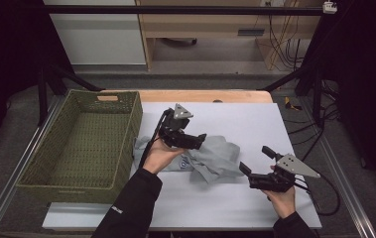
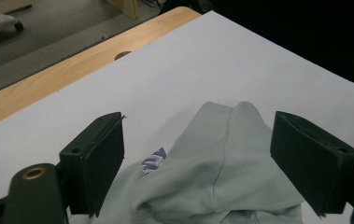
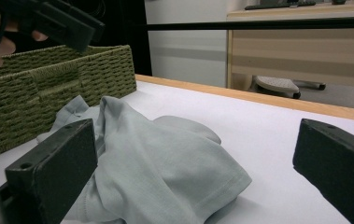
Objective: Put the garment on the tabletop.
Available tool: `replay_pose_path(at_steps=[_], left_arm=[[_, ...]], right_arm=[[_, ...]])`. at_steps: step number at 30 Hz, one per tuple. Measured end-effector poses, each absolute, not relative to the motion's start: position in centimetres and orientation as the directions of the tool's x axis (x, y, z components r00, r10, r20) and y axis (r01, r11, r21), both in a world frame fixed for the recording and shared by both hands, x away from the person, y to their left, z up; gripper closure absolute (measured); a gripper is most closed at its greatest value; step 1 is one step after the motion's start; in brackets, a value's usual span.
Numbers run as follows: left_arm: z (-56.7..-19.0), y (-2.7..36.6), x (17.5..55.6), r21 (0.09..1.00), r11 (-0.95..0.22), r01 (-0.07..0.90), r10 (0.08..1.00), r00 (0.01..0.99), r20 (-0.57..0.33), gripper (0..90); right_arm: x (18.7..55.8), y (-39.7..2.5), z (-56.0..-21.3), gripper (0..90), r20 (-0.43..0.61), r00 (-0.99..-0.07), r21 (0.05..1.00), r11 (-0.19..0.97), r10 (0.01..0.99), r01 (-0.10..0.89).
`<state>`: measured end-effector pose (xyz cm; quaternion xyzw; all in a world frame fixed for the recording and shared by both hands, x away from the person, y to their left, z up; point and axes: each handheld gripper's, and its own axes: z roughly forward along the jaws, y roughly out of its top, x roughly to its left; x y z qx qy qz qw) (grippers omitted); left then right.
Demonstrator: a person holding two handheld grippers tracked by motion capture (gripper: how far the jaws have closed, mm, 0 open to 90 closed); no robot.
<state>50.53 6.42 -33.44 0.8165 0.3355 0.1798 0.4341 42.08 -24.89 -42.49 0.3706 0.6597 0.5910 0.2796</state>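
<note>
Grey-green tee [image 1: 210, 159], crumpled, w/ purple print

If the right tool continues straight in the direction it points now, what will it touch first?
Most likely the crumpled grey garment. The right tool is open and aimed toward it across the white table; the woven basket lies beyond. Exact height above the table is unclear.
</note>
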Motion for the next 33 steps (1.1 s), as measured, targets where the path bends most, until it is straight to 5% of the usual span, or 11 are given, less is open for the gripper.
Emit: replay_pose_path(at_steps=[16,33], left_arm=[[-37.3,9.6,46.5,0.945,-0.183,0.272,0.677,0.732,-0.079,6.0],[-40.7,12.4,43.9,0.967,-0.11,0.231,0.698,0.711,-0.091,3.4]], right_arm=[[42.1,-25.2,-42.5,0.3,0.086,-0.564,0.986,0.013,0.821,0.169],[42.1,-25.6,-42.6,0.3,0.099,-0.574,0.985,0.0,0.813,0.171]])
